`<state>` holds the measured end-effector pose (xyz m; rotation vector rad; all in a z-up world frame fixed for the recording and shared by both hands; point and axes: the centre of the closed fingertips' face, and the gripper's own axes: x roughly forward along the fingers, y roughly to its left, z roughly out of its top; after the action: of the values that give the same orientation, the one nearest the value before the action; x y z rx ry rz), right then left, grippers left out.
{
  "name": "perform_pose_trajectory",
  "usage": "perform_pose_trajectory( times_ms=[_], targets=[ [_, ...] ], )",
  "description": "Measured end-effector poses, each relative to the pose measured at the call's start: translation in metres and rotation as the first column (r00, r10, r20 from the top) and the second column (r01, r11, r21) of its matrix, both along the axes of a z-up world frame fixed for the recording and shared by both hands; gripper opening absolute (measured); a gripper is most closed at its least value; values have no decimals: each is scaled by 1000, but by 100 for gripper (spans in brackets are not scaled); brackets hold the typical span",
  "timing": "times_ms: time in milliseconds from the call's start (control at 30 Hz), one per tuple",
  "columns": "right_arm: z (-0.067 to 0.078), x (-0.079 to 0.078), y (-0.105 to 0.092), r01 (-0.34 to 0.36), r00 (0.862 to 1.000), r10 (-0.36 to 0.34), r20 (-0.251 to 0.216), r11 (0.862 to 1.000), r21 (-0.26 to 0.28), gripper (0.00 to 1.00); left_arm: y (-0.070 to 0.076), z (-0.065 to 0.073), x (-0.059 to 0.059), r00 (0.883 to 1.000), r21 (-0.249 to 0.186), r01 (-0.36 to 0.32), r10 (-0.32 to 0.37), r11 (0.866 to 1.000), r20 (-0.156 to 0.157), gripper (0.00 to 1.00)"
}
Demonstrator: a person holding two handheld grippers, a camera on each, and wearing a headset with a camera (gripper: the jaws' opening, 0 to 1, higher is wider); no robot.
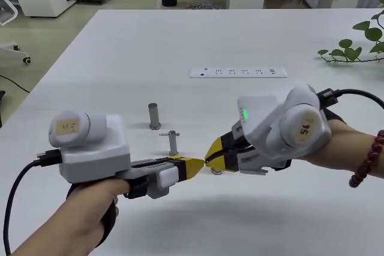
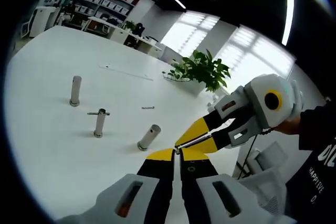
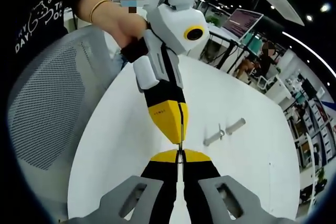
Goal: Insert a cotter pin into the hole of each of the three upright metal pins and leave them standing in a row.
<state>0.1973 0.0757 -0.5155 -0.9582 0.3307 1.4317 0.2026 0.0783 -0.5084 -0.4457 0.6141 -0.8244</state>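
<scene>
Near the front edge of the white worktop (image 1: 252, 34), the left claw (image 1: 193, 166) and the right claw (image 1: 213, 154) are meeting tip to tip. Both are clenching one thin silver cotter pin (image 2: 190, 141), which is spanning the gap between them. Just beyond the tips, three short grey metal pins are standing in a row running toward the far edge. The nearest pin (image 2: 149, 137) is showing no cotter. The middle pin (image 1: 173, 142) is carrying a second cotter pin (image 1: 170, 133) through its top. The farthest pin (image 1: 154, 116) is showing none. Further out, a loose cotter pin (image 2: 148, 107) is lying flat, and a white power strip (image 1: 238, 72) is lying beyond it.

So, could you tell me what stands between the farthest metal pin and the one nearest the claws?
A third metal pin, a cotter pin through its top, between the farthest pin and the nearest pin; the left gripper view shows it.
</scene>
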Motion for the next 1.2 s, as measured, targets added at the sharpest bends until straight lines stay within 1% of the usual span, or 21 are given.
perform_pose_trajectory(
  times_ms=[67, 300, 333, 467, 533, 667, 767, 800, 833, 867, 900, 933, 1000, 1033, 1100, 1133, 1167, 1200],
  targets=[
    [0, 0, -1, -4, 1000, 4, 4, 1000, -3, 0, 0, -1, 0, 1000, -5, -1, 1, 1000, -8, 0],
    [-1, -2, -2, -14, 1000, 14, 7, 1000, -7, 0, -1, -1, -1, 1000, 10, 19, -19, 1000, 6, 0],
    [0, -2, -1, -15, 1000, 15, 19, 1000, -4, 0, -2, -1, -2, 1000, 11, 21, -21, 1000, 9, 0],
    [2, -1, -2, -23, 999, 23, 49, 1000, -10, 0, -2, -1, -1, 1000, -2, 12, -12, 1000, 2, 0],
    [2, -1, -2, -23, 998, 24, 51, 1000, -14, 0, -2, -1, -2, 1000, -4, 12, -12, 1000, 2, 0],
    [1, -1, -2, -21, 999, 22, 45, 1000, -11, 0, -3, 0, -3, 1000, 1, 21, -21, 1000, 10, 0],
    [0, -2, -2, -5, 1000, 5, 8, 1000, -3, 0, -3, -2, -5, 999, 8, 36, -36, 999, 13, 0],
    [-1, -2, -2, 5, 1000, -5, -12, 1000, 2, 0, -3, -2, -5, 999, 12, 43, -43, 999, 14, 0],
    [-1, -2, -2, 9, 1000, -9, -19, 1000, 3, 0, -3, -3, -6, 999, 13, 45, -45, 999, 16, 0],
    [-4, -4, -3, 36, 997, -35, -73, 999, 14, 0, -3, -4, -6, 998, 27, 57, -58, 998, 28, 0],
    [-3, -5, -1, 41, 995, -38, -92, 999, 30, 0, -3, -4, -7, 998, 31, 62, -63, 998, 31, 0],
    [-3, -4, -2, 67, 991, -62, -115, 997, 43, 0, -3, -5, -7, 996, 41, 74, -76, 996, 45, 0],
    [-5, -5, -3, 92, 983, -83, -162, 994, 51, 1, -2, -5, -6, 993, 59, 81, -85, 995, 76, 0],
    [-3, -4, -2, 106, 979, -92, -180, 992, 74, 1, -2, -4, -8, 992, 58, 88, -93, 994, 82, 0],
    [-4, -5, -2, 116, 972, -96, -214, 990, 85, 1, -1, -5, -8, 990, 70, 96, -103, 993, 94, 0],
    [-6, -4, -4, 138, 964, -116, -239, 987, 81, 4, 1, -6, -8, 988, 89, 103, -112, 991, 110, 0],
    [-7, -3, -6, 157, 958, -131, -254, 984, 85, 6, 1, -6, -8, 987, 93, 106, -116, 990, 115, 0],
    [-8, -4, -7, 177, 946, -144, -291, 980, 91, 7, 1, -6, -10, 984, 98, 116, -127, 988, 121, 0]
  ],
)
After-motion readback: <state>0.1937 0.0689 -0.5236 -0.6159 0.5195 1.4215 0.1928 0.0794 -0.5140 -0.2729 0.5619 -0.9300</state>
